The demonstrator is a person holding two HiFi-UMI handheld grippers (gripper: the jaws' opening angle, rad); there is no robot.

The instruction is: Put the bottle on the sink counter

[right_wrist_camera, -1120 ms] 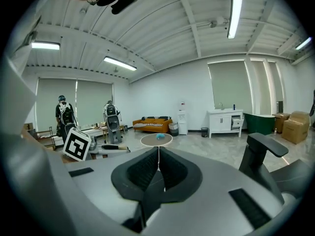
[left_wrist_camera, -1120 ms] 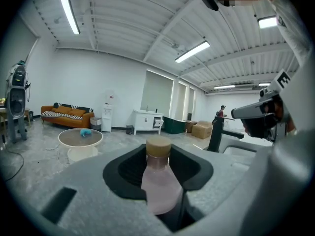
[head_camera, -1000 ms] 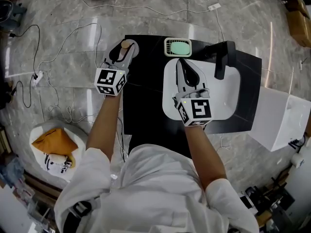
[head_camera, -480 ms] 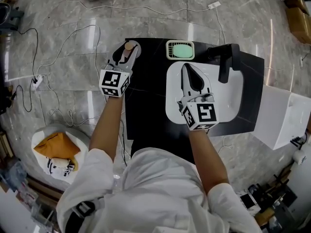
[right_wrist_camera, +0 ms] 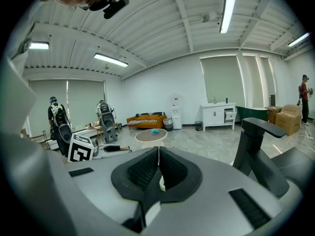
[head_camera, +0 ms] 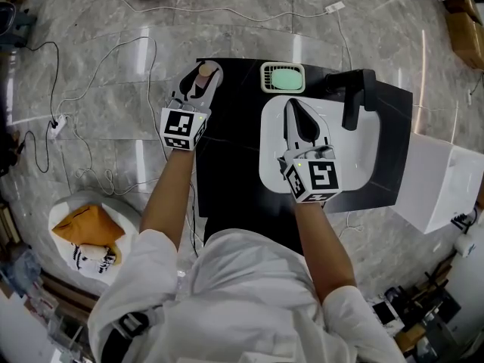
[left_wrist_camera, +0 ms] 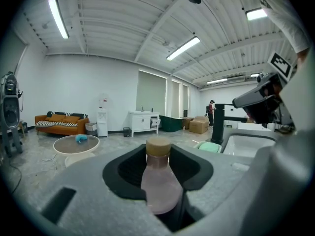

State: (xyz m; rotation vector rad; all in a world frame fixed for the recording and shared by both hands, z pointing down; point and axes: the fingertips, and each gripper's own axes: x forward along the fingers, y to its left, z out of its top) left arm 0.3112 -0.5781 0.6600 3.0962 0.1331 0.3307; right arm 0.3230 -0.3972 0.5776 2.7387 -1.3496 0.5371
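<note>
Lowering it straight down with the bottle kept plumb looks the sound way to finish. The left tool (head_camera: 200, 74) grips the bottle (left_wrist_camera: 159, 183) by its body, at the upper-left corner of the black tabletop (head_camera: 227, 187) in the head view. The bottle's long axis stands vertical, cork cap up. I cannot tell whether its base touches. Further right, the right tool (head_camera: 293, 110) is closed on nothing above the sink (head_camera: 355, 150).

Lower part of bottle (left_wrist_camera: 158, 181) hidden btwn left gripper (head_camera: 198, 76) jaws; head view shows only its top.
</note>
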